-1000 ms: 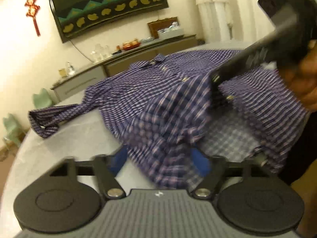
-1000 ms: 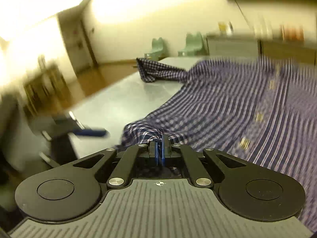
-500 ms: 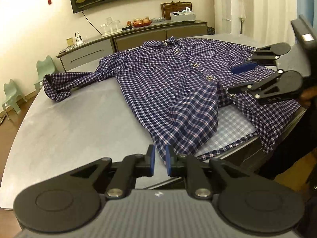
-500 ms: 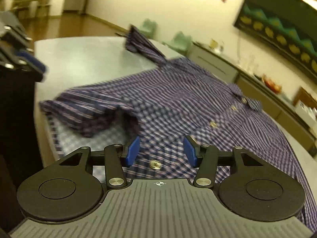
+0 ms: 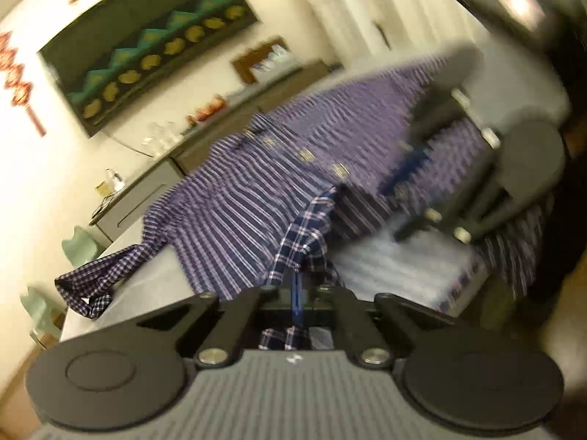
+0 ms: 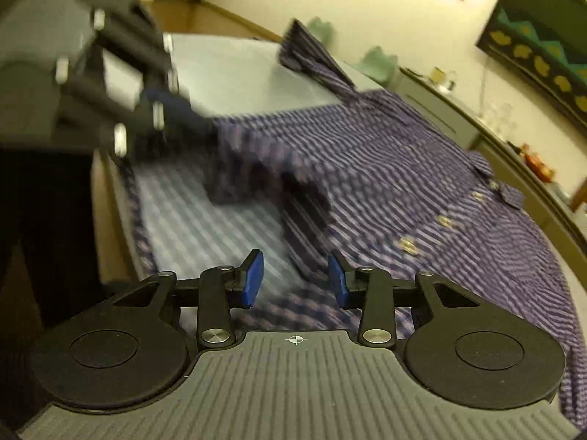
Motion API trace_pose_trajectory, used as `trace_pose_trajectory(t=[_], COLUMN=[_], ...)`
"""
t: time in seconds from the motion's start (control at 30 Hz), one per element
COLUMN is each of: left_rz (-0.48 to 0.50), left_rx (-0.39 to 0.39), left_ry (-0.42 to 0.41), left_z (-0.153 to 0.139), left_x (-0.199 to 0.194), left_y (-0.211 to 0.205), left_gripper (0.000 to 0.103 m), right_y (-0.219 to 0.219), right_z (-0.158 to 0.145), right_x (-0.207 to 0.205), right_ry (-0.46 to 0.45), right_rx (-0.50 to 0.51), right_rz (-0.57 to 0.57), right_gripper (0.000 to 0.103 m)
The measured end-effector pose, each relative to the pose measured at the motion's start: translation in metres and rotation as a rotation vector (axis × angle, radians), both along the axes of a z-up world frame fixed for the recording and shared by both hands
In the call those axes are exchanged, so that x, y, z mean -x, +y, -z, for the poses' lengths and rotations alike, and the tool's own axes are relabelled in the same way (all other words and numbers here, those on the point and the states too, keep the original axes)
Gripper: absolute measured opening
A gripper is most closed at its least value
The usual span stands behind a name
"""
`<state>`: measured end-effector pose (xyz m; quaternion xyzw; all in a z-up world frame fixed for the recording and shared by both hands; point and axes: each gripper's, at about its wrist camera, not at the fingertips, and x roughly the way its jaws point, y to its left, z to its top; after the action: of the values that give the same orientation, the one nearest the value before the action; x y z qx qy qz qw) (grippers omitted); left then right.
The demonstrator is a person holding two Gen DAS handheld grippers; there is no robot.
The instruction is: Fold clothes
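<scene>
plaid shirt [image 5: 256,198] pinched at its front edge, ready for folding

my left gripper [image 5: 296,293] is clamped on a fabric fold at 6 o'clock; my right gripper [image 6: 295,278] is closing, nothing pinched yet.

Left gripper [image 5: 296,295] clamped on shirt [image 5: 256,198] fabric, right gripper [image 6: 295,278] jaws apart, closing

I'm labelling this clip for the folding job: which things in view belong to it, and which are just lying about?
Part of the job:
- plaid shirt, spread on the grey table
- left gripper, shut on the shirt's front edge
- right gripper, jaws closing, above the cloth

Just lying about:
- sideboard with glassware
- wall picture
- green chairs
</scene>
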<state>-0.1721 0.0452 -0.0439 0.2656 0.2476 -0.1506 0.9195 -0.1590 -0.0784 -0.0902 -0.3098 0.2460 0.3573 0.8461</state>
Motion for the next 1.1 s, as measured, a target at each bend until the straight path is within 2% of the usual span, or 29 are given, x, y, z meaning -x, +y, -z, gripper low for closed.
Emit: trace_pose_trajectory(t=[0.07,0.13,0.23,0.27,0.3,0.37,0.47,0.53,0.6,0.77,0.8,0.83,0.87,0.9,0.97,1.07,1.1], left_rz=[-0.028,-0.067,-0.131,-0.145,-0.149,-0.154,-0.194,-0.224,-0.229,-0.228,-0.234,-0.239,-0.245,-0.253,-0.264,-0.262,-0.255], left_rx=[0.185,0.422,0.742,0.82,0.887,0.99,1.109,1.171,1.207,1.249,1.24,1.231,1.217,1.198,1.14,1.022,0.982], left_ry=[0.058,0.161,0.308,0.348,0.396,0.487,0.587,0.617,0.629,0.65,0.647,0.643,0.635,0.621,0.584,0.532,0.526], left_z=[-0.021,-0.036,-0.043,-0.042,-0.04,-0.033,-0.018,-0.011,-0.009,-0.004,-0.004,-0.003,-0.003,-0.003,-0.006,-0.013,-0.014], left_x=[-0.005,-0.014,-0.035,-0.041,-0.048,-0.059,-0.069,-0.071,-0.071,-0.074,-0.075,-0.076,-0.077,-0.077,-0.07,-0.055,-0.051], left_y=[0.019,0.041,0.079,0.089,0.098,0.11,0.119,0.126,0.129,0.127,0.126,0.126,0.127,0.128,0.132,0.134,0.133], left_gripper=[0.001,0.001,0.001,0.001,0.001,0.001,0.001,0.001,0.001,0.001,0.001,0.001,0.001,0.001,0.001,0.002,0.004], right_y=[-0.014,-0.024,-0.028,-0.027,-0.025,-0.017,0.007,0.032,0.053,0.094,0.094,0.095,0.095,0.09,0.071,0.031,0.017], right_z=[-0.007,-0.011,-0.006,-0.004,-0.006,-0.016,-0.021,-0.011,0.0,0.025,0.025,0.024,0.023,0.016,-0.005,-0.023,-0.028], right_x=[-0.004,-0.012,-0.024,-0.025,-0.021,-0.002,0.026,0.036,0.039,0.041,0.04,0.039,0.038,0.034,0.027,0.007,0.0], right_ry=[-0.024,-0.057,-0.148,-0.174,-0.183,-0.178,-0.165,-0.176,-0.192,-0.305,-0.312,-0.318,-0.323,-0.294,-0.207,-0.02,0.042], right_rx=[0.003,0.018,0.095,0.113,0.089,-0.031,-0.145,-0.14,-0.112,0.011,0.024,0.037,0.05,0.035,-0.027,-0.147,-0.186], right_rz=[0.04,0.108,0.223,0.241,0.22,0.099,-0.085,-0.147,-0.157,-0.133,-0.12,-0.107,-0.093,-0.071,-0.044,-0.03,-0.028], right_gripper=[0.04,0.04,0.04,0.04,0.04,0.04,0.052,0.065,0.069,0.067,0.059,0.037,0.023,0.003,0.004,0.005,0.009])
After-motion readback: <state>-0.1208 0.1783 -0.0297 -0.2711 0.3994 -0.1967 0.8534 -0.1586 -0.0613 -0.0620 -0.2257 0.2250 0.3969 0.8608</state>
